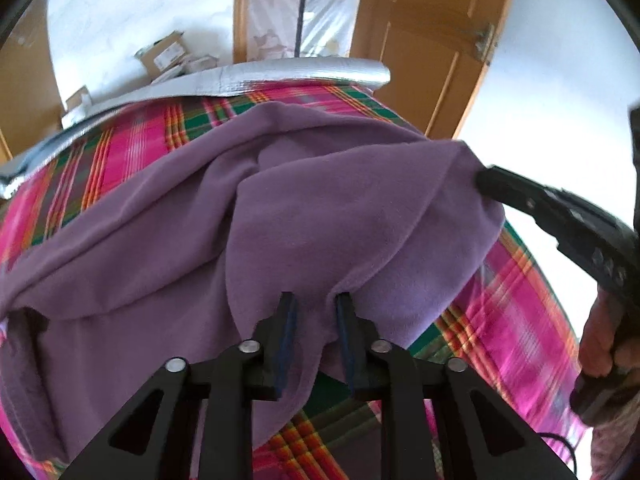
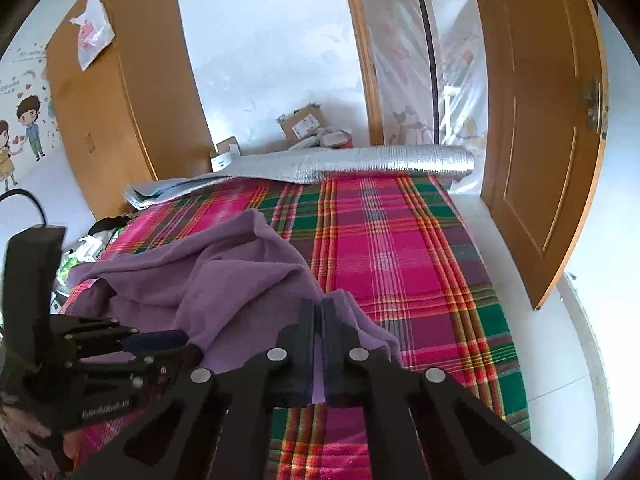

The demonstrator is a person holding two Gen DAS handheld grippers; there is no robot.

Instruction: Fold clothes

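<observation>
Fleece, soft and mauve: the purple garment (image 1: 320,208) lies in rumpled, rounded folds on the plaid bedsheet (image 2: 400,248), a flat weave of pink, green and orange stripes. Right gripper (image 2: 319,308) is clenched tight on a pinch of the cloth's edge, black jaws pressed together. Left gripper (image 1: 314,304) has a fold between its blue-padded fingers (image 1: 288,320), jaws narrow; whether they truly bite, I cannot tell. Crinkled silver foil mat (image 2: 360,162) lies rolled at the far end.
</observation>
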